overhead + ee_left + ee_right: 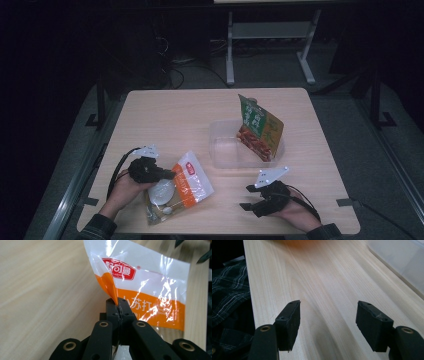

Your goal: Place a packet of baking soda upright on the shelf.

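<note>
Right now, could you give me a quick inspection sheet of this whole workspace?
Surface: pale wooden table, flat.
Job's things: white and orange snack bag near the front edge; clear plastic tub holding a green snack bag leaning upright.
Clutter: nothing seen.
Grippers: left gripper shut on the white and orange snack bag's edge; right gripper open, fingers apart, holding nothing.
Cables: black cable trailing from each gripper.
Surroundings: dark room, white table frame behind.

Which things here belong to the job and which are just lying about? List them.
In the job: white-and-orange bag, pinched at its edge by the left hand-held gripper; clear tub; green bag standing in it.
Lying about: right hand-held gripper, open, idle.
</note>
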A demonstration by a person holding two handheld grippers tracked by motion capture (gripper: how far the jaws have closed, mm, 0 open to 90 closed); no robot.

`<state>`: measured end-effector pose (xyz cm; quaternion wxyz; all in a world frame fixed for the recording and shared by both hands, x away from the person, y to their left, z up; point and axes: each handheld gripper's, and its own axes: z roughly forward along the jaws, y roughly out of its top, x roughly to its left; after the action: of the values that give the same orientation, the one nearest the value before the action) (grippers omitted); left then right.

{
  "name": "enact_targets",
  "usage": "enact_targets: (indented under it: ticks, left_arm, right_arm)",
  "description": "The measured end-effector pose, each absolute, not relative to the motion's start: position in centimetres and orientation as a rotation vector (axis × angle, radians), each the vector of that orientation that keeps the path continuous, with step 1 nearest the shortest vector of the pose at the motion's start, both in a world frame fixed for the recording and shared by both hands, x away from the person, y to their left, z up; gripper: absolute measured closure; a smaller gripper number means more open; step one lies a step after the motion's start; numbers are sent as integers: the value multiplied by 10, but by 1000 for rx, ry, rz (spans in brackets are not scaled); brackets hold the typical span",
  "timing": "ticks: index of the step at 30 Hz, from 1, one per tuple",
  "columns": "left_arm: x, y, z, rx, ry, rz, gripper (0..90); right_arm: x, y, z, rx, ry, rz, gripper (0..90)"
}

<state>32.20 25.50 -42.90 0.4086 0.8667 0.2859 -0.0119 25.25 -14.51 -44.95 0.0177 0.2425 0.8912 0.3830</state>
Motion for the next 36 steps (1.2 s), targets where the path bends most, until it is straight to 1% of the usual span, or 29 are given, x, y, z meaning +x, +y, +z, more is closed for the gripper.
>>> enact_targets:
  ticks: [6, 9, 19, 25, 32, 34, 36]
  left_arm:
    - [315, 257, -414, 2090, 699, 20, 897]
    - [312, 257, -406, 2041, 675, 35, 897]
    - [301, 252, -385, 1927, 616, 74, 898]
    - [299, 246, -379, 1901, 601, 90, 898]
    - [298, 239, -371, 1864, 584, 79, 899]
    - [298, 235, -370, 1863, 574, 81, 898]
    - [297, 231, -369, 1859, 569, 81, 898]
  right_arm:
    - [253, -145, -449, 746, 2757, 1224, 356]
    - [253, -146, -448, 766, 2753, 1251, 374]
    - [252, -141, -441, 786, 2704, 1420, 358]
    - [255, -130, -432, 754, 2656, 1503, 330]
    - [266, -114, -422, 714, 2596, 1592, 332]
    - [269, -110, -420, 706, 2576, 1614, 337]
    - [272, -105, -417, 699, 2564, 1639, 373]
